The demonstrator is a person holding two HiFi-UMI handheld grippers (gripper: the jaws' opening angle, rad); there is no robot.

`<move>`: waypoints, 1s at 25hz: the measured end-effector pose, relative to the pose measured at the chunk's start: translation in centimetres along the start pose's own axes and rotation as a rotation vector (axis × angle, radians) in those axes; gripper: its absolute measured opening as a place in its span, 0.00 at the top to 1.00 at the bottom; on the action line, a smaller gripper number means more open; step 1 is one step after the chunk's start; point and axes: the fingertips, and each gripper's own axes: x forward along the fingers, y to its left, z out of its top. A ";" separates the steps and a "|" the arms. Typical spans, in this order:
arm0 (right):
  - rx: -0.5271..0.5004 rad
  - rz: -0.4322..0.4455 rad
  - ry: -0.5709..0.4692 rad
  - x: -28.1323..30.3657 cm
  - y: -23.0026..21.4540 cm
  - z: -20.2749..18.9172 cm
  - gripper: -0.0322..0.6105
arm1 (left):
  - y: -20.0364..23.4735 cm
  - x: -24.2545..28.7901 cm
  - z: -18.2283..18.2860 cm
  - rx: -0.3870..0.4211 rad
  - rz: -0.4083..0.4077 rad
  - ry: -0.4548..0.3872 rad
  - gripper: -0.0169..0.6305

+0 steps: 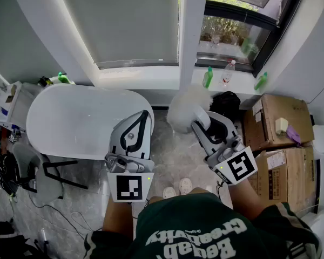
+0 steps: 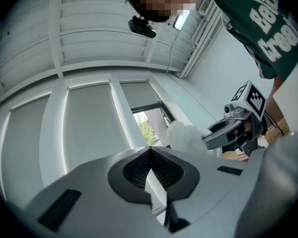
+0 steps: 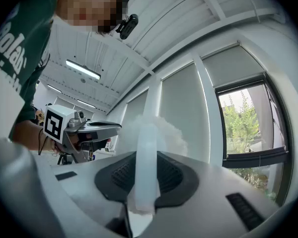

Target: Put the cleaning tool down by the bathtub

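Note:
The cleaning tool is a fluffy white duster point(image 1: 186, 109) on a pale translucent handle point(image 3: 145, 167). My right gripper point(image 1: 197, 125) is shut on that handle, and the fluffy head point(image 3: 164, 133) sticks out past the jaws, held above the floor to the right of the white bathtub point(image 1: 81, 120). My left gripper point(image 1: 143, 117) hovers over the tub's right end, shut with nothing between its jaws point(image 2: 150, 170). In the left gripper view the duster point(image 2: 186, 135) and the right gripper point(image 2: 223, 133) show at the right.
Cardboard boxes point(image 1: 275, 123) stand at the right, with a black bag point(image 1: 227, 104) beside them below the window. Bottles point(image 1: 208, 77) line the windowsill. A grey chair point(image 1: 48, 171) and cluttered shelves stand left of the tub. The person's feet point(image 1: 178, 188) are on the marble floor.

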 end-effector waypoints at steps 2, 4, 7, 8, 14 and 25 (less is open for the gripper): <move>0.000 0.002 0.004 0.0 -0.1 -0.2 0.81 | -0.1 0.1 -0.3 0.011 0.004 0.015 0.96; 0.004 -0.003 0.007 -0.1 -0.3 -0.4 0.81 | -0.2 0.2 -0.6 0.008 0.007 0.019 0.96; 0.022 -0.004 0.008 0.1 -0.4 -0.6 0.81 | -0.1 0.4 -0.8 -0.011 0.013 0.020 0.96; 0.028 -0.001 0.009 0.1 -0.5 -0.7 0.81 | 0.0 0.4 -0.9 -0.017 0.016 0.019 0.96; 0.046 0.002 0.014 -0.4 -1.2 -1.2 0.81 | -0.7 0.9 -0.7 -0.048 0.000 0.006 0.96; 0.037 0.023 -0.003 -1.2 -3.6 -1.5 0.81 | -1.6 3.3 -0.3 -0.033 0.028 0.022 0.96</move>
